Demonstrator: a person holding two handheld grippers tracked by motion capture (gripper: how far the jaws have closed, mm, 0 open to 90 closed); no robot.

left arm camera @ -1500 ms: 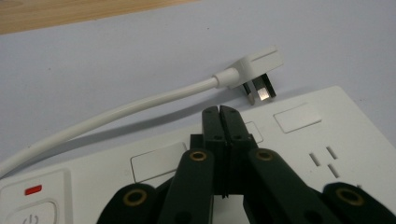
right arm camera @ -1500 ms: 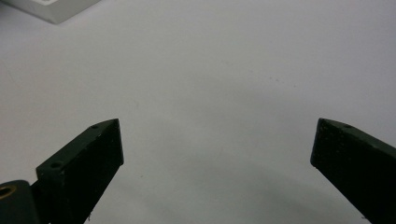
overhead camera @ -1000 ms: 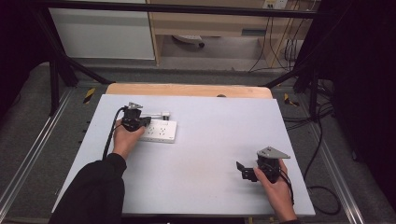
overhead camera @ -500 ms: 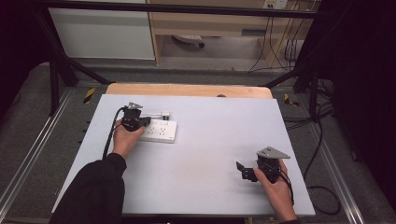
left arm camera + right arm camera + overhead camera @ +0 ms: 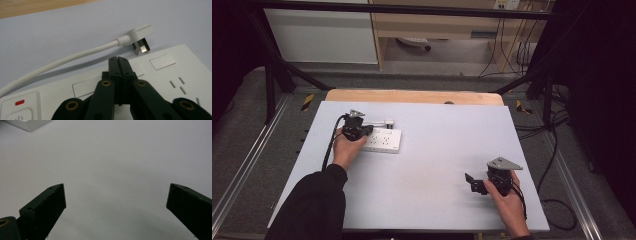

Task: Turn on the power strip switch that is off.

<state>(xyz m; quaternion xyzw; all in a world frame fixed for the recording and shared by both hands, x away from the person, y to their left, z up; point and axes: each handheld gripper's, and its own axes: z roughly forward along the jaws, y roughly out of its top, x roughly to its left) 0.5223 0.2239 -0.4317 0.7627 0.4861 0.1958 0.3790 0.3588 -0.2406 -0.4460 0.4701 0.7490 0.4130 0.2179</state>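
Observation:
A white power strip [image 5: 382,140] lies flat on the pale table [image 5: 437,145] at the left. Its white plug [image 5: 140,35] lies just beyond the strip's far edge, prongs showing, with the white cord [image 5: 62,60] curving back toward the switch end. My left gripper [image 5: 368,131] rests over the strip's left end; its jaws are shut on nothing, tips [image 5: 117,60] near the strip's far edge, short of the plug. My right gripper [image 5: 472,182] sits at the front right of the table, open, with bare table between its jaws [image 5: 115,200].
A wooden board [image 5: 412,96] edges the table's far side. A red indicator and a power switch [image 5: 21,110] mark the strip's near end. Cables hang off the table's right side [image 5: 557,150]. Metal rails [image 5: 242,165] run along both sides.

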